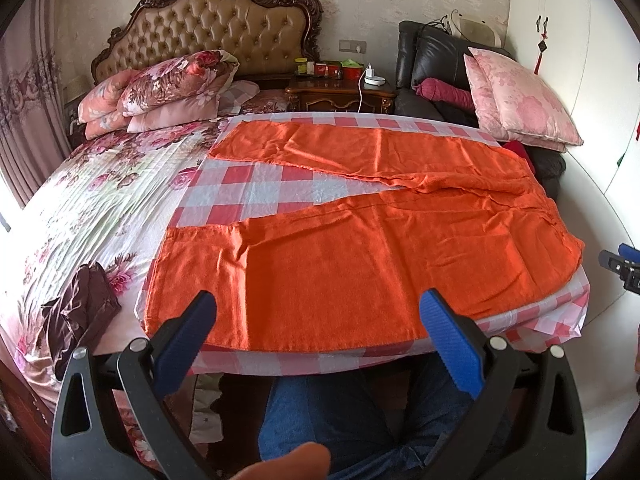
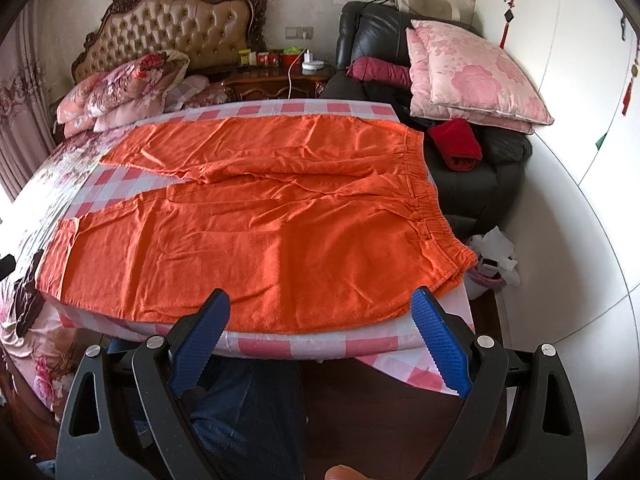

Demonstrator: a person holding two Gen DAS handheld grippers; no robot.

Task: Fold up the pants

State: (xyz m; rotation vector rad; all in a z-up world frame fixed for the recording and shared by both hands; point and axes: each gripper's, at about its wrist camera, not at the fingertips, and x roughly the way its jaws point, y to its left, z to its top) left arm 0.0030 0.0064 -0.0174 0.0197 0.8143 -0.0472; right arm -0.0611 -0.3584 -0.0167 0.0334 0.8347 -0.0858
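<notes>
Orange pants [image 2: 256, 216] laid flat on checkered cloth [image 1: 256, 188], legs splayed, waistband at right | left gripper [image 1: 320, 320] spread, empty | right gripper [image 2: 320, 316] spread, empty | risk: thin fabric bunched or cloth pinched too if grabbed deep

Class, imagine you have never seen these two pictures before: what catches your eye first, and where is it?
The bright orange pants dominate, spread flat with legs apart on a pink-and-white checked cloth over the bed. In front, the open blue-padded left gripper and right gripper hover at the near edge of the pants, touching nothing. Behind stands a tufted, carved headboard, with pink pillows on a black armchair at the right.
</notes>
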